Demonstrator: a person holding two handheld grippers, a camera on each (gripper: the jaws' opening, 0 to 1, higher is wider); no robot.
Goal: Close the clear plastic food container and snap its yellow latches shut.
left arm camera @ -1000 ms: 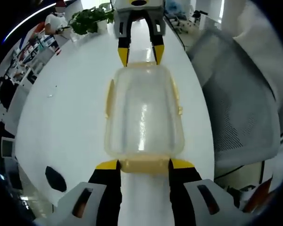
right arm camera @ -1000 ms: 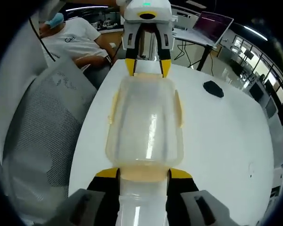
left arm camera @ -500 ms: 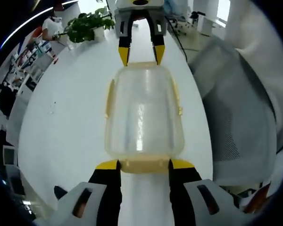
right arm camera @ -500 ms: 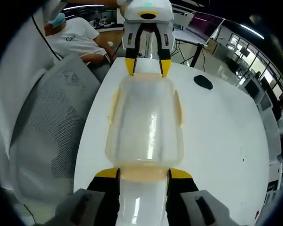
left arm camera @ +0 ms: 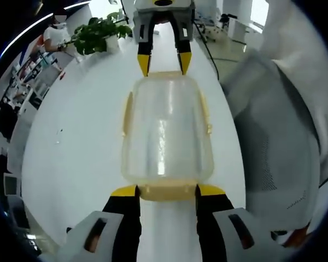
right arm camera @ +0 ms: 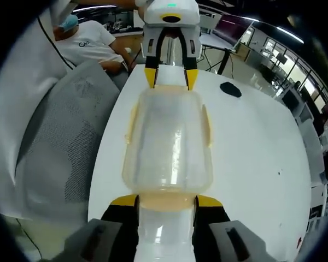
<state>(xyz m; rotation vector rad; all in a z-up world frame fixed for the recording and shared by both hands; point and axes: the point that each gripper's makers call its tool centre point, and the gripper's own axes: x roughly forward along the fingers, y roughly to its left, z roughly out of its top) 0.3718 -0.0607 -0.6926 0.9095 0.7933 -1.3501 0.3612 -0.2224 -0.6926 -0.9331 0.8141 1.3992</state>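
A clear plastic container (left arm camera: 167, 131) with its lid on lies lengthwise between my two grippers over the white table (left arm camera: 82, 125). Pale yellow latches (left arm camera: 127, 112) run along its long sides and look folded against the walls. My left gripper (left arm camera: 167, 191) is shut on the near end latch, a jaw at each side of it. At the far end my right gripper (left arm camera: 163, 64) grips the opposite end. In the right gripper view the same container (right arm camera: 168, 142) sits between my right gripper (right arm camera: 167, 201) and the left gripper (right arm camera: 170, 79).
A grey mesh chair (left arm camera: 268, 136) stands close beside the table edge, also seen as the chair (right arm camera: 65, 142). A potted plant (left arm camera: 95, 35) is at the table's far end. A small black object (right arm camera: 230, 89) lies on the table. A person in a white shirt (right arm camera: 90, 41) sits beyond.
The table and room have slid behind the container in both views, while the container keeps its place between both grippers. The black object has left the left gripper view.
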